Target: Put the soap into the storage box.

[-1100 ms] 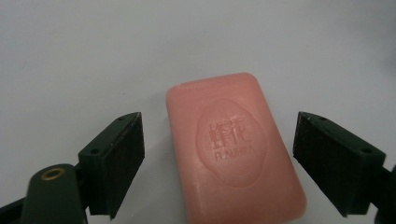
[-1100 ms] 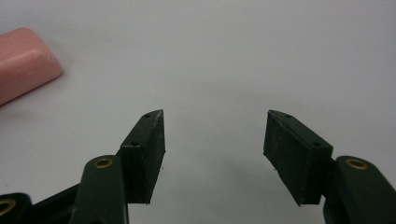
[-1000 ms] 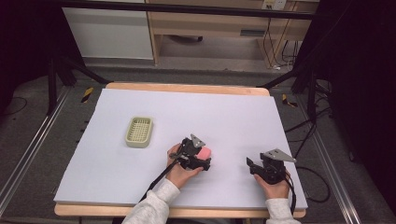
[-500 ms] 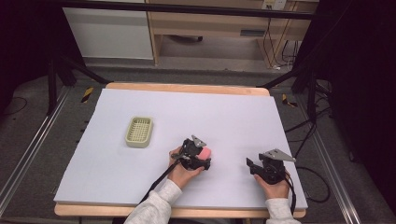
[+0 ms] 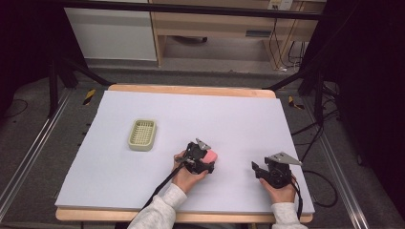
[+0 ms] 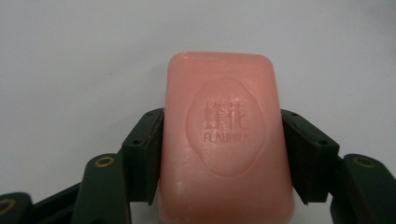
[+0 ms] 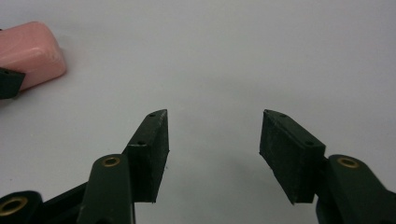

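On the pale counter (image 5: 143, 191) a green slotted soap dish (image 5: 142, 134) sits well apart to the left of the hands, with bare surface between it and the pink soap bar (image 6: 226, 140). The left gripper (image 5: 205, 160) lies low over the counter near its front middle, forearm coming in from the bottom edge; its fingers (image 6: 144, 149) have just been closing and now press both long sides of the soap. The right gripper (image 7: 214, 154) rests on the counter to the right, near the soap, its fingers (image 7: 292, 154) spread wide around nothing.
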